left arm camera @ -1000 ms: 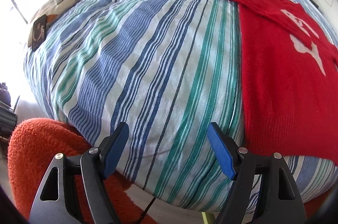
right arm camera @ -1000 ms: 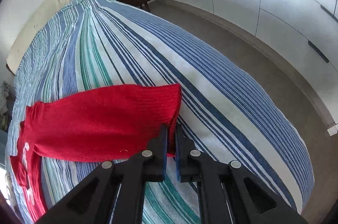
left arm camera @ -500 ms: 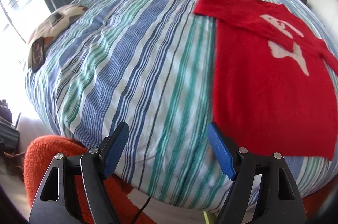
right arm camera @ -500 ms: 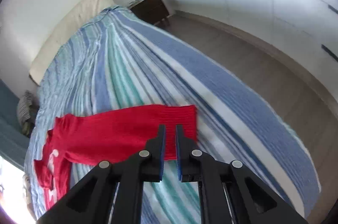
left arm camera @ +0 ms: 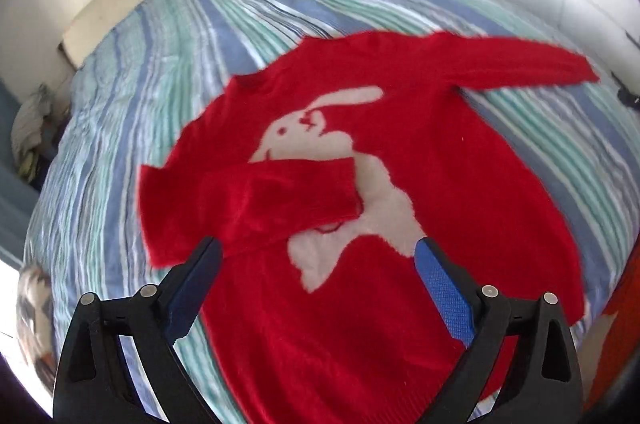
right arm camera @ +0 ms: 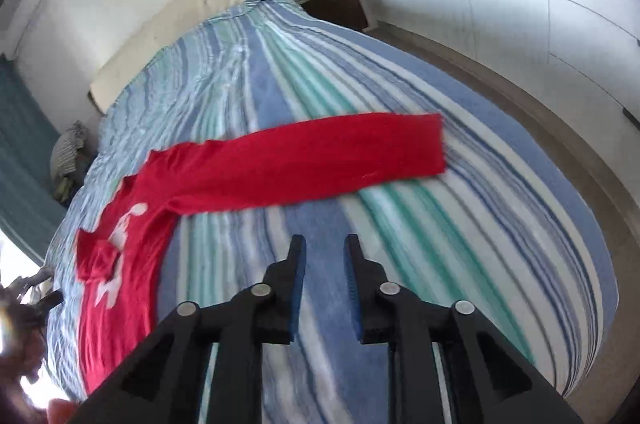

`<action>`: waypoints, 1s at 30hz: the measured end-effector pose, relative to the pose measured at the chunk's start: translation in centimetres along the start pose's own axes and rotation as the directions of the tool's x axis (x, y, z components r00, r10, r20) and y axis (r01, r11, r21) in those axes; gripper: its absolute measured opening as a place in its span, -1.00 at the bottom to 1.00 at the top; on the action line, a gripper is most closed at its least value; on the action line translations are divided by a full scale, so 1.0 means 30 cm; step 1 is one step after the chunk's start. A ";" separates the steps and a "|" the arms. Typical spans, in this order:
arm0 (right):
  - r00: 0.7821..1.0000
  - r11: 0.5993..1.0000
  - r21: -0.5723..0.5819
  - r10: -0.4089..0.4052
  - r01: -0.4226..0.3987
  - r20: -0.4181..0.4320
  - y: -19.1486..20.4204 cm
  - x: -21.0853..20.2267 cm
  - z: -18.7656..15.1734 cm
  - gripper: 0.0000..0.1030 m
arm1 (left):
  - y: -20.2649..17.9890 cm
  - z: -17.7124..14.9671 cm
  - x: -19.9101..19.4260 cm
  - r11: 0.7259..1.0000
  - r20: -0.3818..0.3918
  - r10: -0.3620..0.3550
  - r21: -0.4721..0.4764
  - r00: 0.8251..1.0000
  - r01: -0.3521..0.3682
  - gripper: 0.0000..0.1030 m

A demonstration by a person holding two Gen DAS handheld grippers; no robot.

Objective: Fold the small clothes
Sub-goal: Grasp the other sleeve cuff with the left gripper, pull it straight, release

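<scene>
Striped bed (left arm camera: 168, 72) fills both my views. Red sweater (left arm camera: 440, 184) with a white rabbit lies flat on it, centre of the left wrist view; one sleeve folded across the chest, the other stretched toward upper right. In the right wrist view that long sleeve (right arm camera: 320, 160) runs across mid-frame. My left hand-held gripper (left arm camera: 316, 264) is opening wide over the sweater, nothing between the jaws. Right hand-held gripper (right arm camera: 325, 256) is opening too, empty, over bare cover.
</scene>
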State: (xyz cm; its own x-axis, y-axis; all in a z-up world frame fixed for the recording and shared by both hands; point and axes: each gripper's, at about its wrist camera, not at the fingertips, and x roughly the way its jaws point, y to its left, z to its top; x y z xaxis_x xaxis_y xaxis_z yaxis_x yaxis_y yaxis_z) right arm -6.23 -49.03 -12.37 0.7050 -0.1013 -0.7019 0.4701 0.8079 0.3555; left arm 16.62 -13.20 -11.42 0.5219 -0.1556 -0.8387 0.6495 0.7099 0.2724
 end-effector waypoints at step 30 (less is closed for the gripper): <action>1.000 0.977 -0.212 -0.018 0.013 -0.020 0.228 0.017 -0.205 -0.34 | 1.177 -0.812 0.201 0.375 -0.413 0.148 -0.817 0.898 -0.438 -0.89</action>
State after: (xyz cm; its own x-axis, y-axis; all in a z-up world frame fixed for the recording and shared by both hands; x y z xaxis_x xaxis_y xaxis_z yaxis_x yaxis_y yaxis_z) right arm -5.92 -39.98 -14.08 0.6859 -0.1045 -0.7202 0.3564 0.9111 0.2072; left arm 29.23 27.64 -18.36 0.3366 0.2494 -0.9080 -0.4365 0.8958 0.0843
